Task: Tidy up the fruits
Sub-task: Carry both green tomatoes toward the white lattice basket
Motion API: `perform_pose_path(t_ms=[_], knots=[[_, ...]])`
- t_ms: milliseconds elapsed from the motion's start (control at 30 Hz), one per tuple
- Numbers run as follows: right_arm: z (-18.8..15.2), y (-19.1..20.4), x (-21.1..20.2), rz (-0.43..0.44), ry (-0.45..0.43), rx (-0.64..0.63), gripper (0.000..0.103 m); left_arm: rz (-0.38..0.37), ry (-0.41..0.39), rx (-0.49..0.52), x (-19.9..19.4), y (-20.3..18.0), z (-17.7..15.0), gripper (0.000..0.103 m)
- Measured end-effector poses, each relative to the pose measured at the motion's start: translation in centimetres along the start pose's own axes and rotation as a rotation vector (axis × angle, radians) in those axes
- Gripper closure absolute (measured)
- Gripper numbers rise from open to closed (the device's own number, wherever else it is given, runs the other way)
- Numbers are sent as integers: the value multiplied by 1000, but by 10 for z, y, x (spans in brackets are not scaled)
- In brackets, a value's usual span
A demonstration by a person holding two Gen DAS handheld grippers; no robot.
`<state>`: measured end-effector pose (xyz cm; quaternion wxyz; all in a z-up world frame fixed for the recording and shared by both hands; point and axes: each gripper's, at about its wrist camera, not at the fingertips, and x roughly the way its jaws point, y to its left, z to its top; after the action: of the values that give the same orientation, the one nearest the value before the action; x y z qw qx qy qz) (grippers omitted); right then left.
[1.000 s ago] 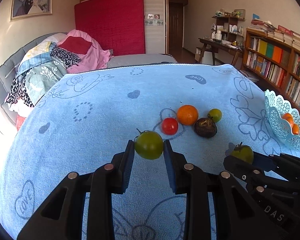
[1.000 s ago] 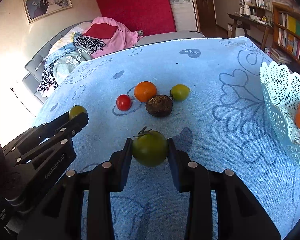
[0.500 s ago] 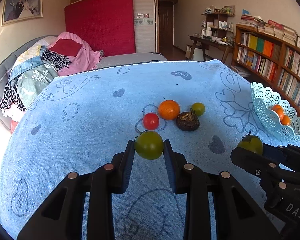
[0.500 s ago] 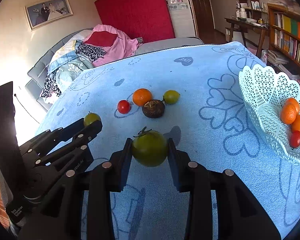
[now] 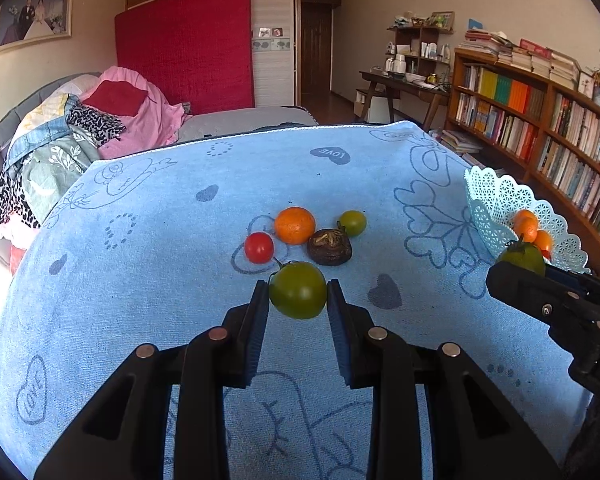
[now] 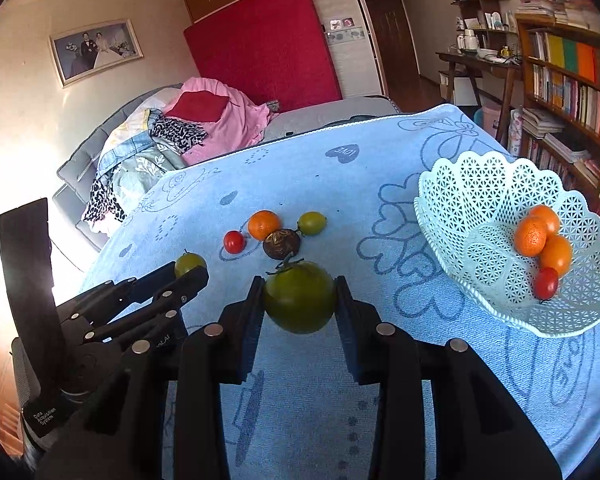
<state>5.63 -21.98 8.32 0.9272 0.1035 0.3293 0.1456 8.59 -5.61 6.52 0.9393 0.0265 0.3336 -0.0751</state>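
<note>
My left gripper (image 5: 298, 294) is shut on a green tomato (image 5: 298, 290) and holds it above the blue cloth. My right gripper (image 6: 300, 300) is shut on a larger green tomato (image 6: 300, 302), also lifted. It shows at the right of the left wrist view (image 5: 521, 258). On the cloth lie a red tomato (image 5: 259, 247), an orange (image 5: 295, 225), a dark brown fruit (image 5: 330, 247) and a small green fruit (image 5: 353, 223). The pale lattice basket (image 6: 480, 200) stands to the right and holds oranges (image 6: 531, 236) and a red tomato (image 6: 546, 283).
The blue cloth (image 5: 160, 248) covers the table. A sofa piled with clothes (image 5: 80, 132) lies behind on the left. A bookshelf (image 5: 540, 128) stands close beyond the table's right edge, behind the basket.
Both grippers have risen and drawn back with their green tomatoes still held. The right gripper has moved toward the basket, which now shows more fully.
</note>
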Motion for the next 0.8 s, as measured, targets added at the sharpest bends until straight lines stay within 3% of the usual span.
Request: perform_pose_path(t_ms=[500, 800], knots=[[8, -77, -46, -108, -97, 125, 67, -105, -18, 61, -7, -52, 22, 73], [8, -119, -54, -186, -115, 201, 67, -198, -41, 125, -1, -90, 34, 72]])
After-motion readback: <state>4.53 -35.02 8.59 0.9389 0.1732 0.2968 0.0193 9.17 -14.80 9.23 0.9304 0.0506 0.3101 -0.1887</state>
